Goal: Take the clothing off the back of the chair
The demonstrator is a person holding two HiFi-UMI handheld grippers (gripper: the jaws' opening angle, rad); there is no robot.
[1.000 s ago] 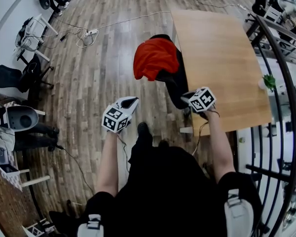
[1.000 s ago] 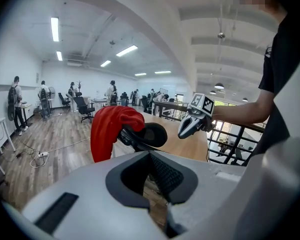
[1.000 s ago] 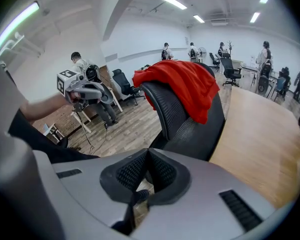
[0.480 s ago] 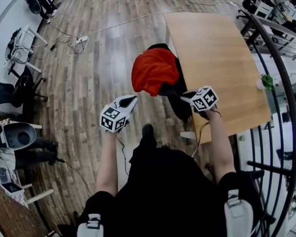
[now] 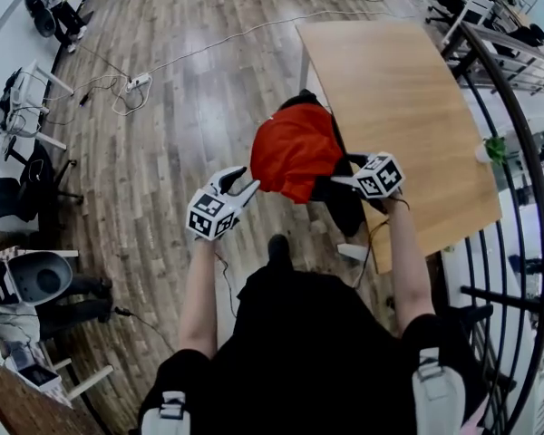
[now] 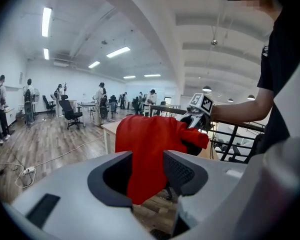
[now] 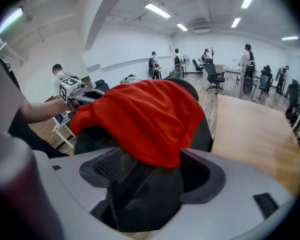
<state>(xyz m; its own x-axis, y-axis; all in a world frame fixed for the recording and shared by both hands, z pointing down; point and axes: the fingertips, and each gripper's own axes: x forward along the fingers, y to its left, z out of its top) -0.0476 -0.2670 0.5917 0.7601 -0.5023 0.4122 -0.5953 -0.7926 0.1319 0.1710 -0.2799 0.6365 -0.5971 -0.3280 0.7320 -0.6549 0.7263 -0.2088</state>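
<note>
A red garment (image 5: pixel 295 157) hangs over the back of a black mesh chair (image 5: pixel 346 208) beside the table. My left gripper (image 5: pixel 239 183) is at the cloth's left edge. Its jaws have just been opening; in the left gripper view the garment (image 6: pixel 147 146) hangs in the gap of the left gripper (image 6: pixel 146 176), and the pads do not press it. My right gripper (image 5: pixel 346 172) is at the garment's right side. Its jaws have also just been opening and now stand wide. In the right gripper view, the chair back (image 7: pixel 140 184) and the red hem (image 7: pixel 157 149) lie between the jaws of the right gripper (image 7: pixel 150 165).
A wooden table (image 5: pixel 390 80) stands to the right of the chair, and a black railing (image 5: pixel 519 152) runs beyond it. A cable and power strip (image 5: pixel 136 82) lie on the wood floor at the far left. Office chairs and several people are in the background.
Both grippers have moved forward to the garment, one on each side. Both were shut before and are open now. The chair and garment sit closer in the head view.
</note>
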